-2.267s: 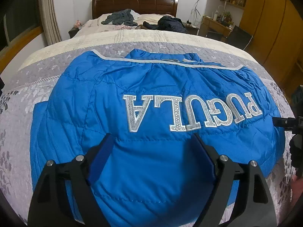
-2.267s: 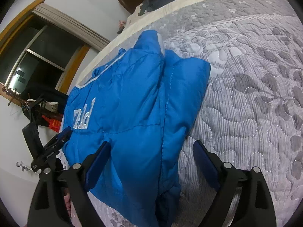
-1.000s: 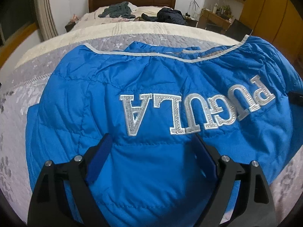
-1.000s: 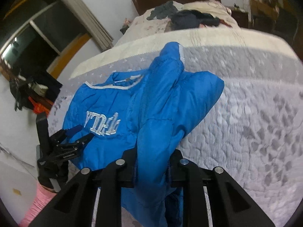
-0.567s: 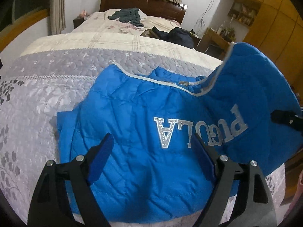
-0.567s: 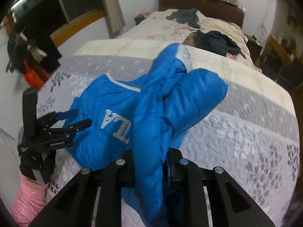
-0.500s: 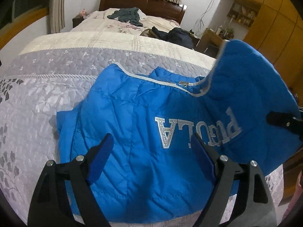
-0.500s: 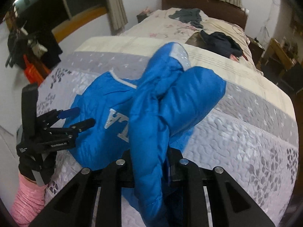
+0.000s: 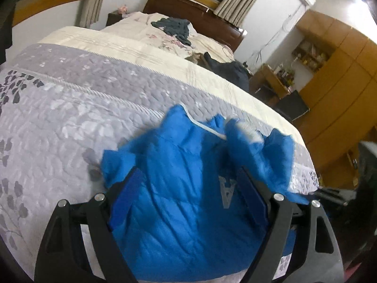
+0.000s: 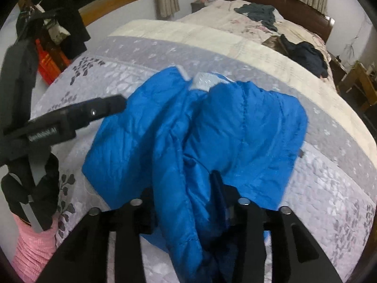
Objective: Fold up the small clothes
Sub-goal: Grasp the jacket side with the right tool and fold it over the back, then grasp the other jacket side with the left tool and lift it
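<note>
On the bed (image 10: 329, 179), right hand-held gripper (image 10: 188, 202) clenches blue jacket (image 10: 195, 129), one side folded over; left hand-held gripper (image 9: 188, 188) spread wide

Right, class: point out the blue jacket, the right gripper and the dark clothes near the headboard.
blue jacket (image 9: 183, 212): left wrist view, on its quilted back panel.
right gripper (image 10: 188, 202): right wrist view, midway between the fingertips, shut on a jacket fold.
dark clothes (image 10: 258, 11): right wrist view, middle of the crumpled pile.
</note>
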Tool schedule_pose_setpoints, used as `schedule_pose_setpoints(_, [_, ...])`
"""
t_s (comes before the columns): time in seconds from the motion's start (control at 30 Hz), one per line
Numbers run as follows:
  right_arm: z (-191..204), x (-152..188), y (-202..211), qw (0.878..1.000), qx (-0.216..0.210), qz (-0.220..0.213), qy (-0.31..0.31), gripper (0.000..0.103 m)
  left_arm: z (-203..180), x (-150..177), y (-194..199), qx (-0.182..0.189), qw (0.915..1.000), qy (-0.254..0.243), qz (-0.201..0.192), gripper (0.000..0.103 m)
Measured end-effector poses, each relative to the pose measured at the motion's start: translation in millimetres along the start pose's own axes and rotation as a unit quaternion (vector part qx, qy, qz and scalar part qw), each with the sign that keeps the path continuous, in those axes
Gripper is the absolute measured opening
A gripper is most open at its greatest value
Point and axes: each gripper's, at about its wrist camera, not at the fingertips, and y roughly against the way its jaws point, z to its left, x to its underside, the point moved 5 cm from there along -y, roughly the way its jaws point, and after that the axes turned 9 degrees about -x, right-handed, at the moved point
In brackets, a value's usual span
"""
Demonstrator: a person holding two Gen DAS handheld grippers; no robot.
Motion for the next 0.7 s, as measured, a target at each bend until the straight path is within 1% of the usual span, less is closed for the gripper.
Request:
schedule_pose_setpoints(0.03, [2.5, -0.6, -3.0, 1.0, -0.004, 0.001, 0.0, 0.052, 1.3, -0.8, 1.1, 0.001, 1.0, 0.002, 0.0, 0.083])
schedule_pose_setpoints(0.1, [8.3, -2.1, -10.9, 1.0, -0.009, 0.002, 0.001, 0.054, 3.0, -1.9, 0.3, 0.005, 1.0, 0.003, 0.003, 0.083])
schedule_pose_setpoints(0.17, [11.3, -2.1, -17.1, 1.0, -0.023, 0.002, -0.007, 0.059, 3.6, -1.8, -1.4, 0.006, 1.0, 0.002, 0.007, 0.083])
schedule_pose_setpoints(0.2, [12.3, -2.3, -19.4, 0.999, -0.034, 0.001, -0.01, 0.064, 4.3, -1.8, -2.1, 0.007, 0.9999, 0.002, 0.008, 0.083])
schedule_pose_setpoints(0.33, [13.5, -1.1, -31.3, 0.998, -0.065, 0.003, -0.026, 0.07, 5.6, -1.9, -4.7, 0.017, 0.9997, 0.008, 0.016, 0.083])
schedule_pose_setpoints(0.47, [14.5, -2.6, -36.1, 0.995, -0.092, 0.005, -0.045, 0.073, 12.6, -3.4, -6.5, 0.022, 0.9994, 0.018, 0.019, 0.083])
schedule_pose_setpoints(0.57, [15.4, -6.9, -17.9, 0.992, -0.111, 0.0, -0.06, 0.072, 17.4, -4.4, -5.6, 0.022, 0.9993, 0.024, 0.019, 0.083])
schedule_pose_setpoints(0.63, [18.9, -7.6, 5.2, 0.987, -0.144, -0.002, -0.072, 0.072, 17.6, -4.7, -4.7, 0.026, 0.9992, 0.025, 0.019, 0.083])
schedule_pose_setpoints(0.7, [17.5, -7.7, 30.6, 0.983, -0.161, -0.013, -0.082, 0.071, 16.0, -4.8, -3.1, 0.029, 0.9992, 0.024, 0.017, 0.083])
